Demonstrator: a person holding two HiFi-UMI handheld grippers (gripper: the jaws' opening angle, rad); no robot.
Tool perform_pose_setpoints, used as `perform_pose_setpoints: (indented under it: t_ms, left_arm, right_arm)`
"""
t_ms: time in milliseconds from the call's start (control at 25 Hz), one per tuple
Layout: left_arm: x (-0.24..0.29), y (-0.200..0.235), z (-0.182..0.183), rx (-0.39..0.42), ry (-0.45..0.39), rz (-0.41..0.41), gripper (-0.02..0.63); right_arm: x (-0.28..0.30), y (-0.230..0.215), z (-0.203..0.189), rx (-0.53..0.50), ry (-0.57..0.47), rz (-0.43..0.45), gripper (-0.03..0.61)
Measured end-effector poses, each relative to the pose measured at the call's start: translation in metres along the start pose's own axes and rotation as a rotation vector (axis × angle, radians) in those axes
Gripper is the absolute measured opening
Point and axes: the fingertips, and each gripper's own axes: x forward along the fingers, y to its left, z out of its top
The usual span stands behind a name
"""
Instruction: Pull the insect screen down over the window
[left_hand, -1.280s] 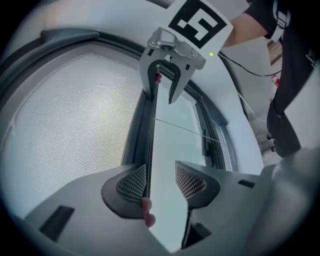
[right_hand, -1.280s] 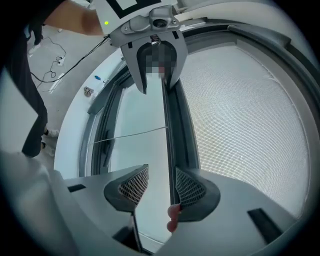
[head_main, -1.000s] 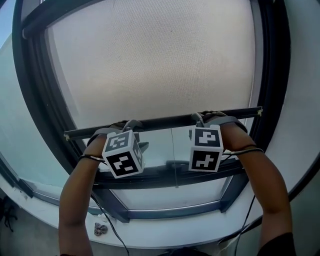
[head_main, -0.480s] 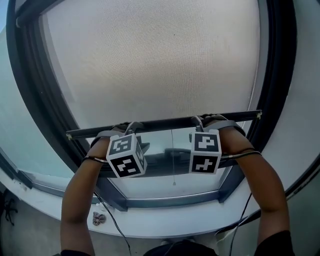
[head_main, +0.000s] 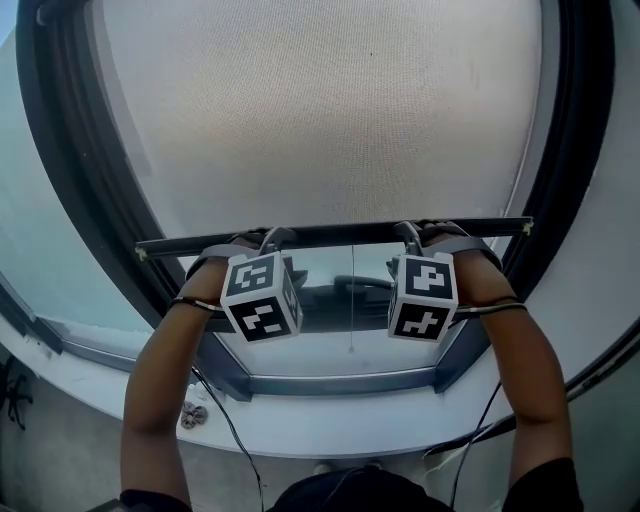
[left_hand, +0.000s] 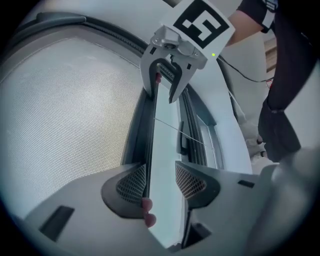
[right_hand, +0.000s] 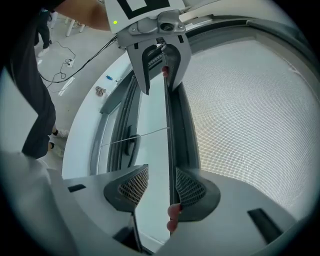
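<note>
Window (head_main: 75, 200) top cut off in my head view. Screen (head_main: 330, 110) covers most of pane, bottom bar (head_main: 340, 236) across. My jaws hidden there behind cubes. Left gripper (left_hand: 161, 175), right gripper (right_hand: 160, 180): jaws spread, bar between, against one pad, unclamped

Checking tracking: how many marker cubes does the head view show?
2. The left cube rides the left claw, left of centre below the screen bar; the right cube rides the right claw, right of centre.
</note>
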Motion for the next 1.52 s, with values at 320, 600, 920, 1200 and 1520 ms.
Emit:
perform_pose_setpoints:
  t_ms: [320,600,920,1200,1520]
  left_arm:
    - [0.001,-0.011,-0.002,-0.029,-0.01,-0.088,0.184]
    - [0.007,-0.022,-0.006,-0.048,-0.019,-0.13,0.184]
    - [0.022,-0.034,-0.008,-0.037,-0.012,-0.101,0.184]
    - [0.033,-0.047,-0.013,-0.031,-0.003,-0.091,0.184]
    - [0.061,-0.086,-0.025,-0.017,0.032,-0.124,0.184]
  right_arm:
    - [0.001,0.011,0.003,-0.002,0.017,0.089,0.175]
    - [0.006,0.023,0.003,-0.01,0.026,0.122,0.174]
    - [0.019,0.037,-0.001,0.004,0.007,0.112,0.175]
    - [0.029,0.052,-0.003,0.001,0.016,0.103,0.174]
    - [0.053,0.094,-0.007,0.006,0.017,0.147,0.174]
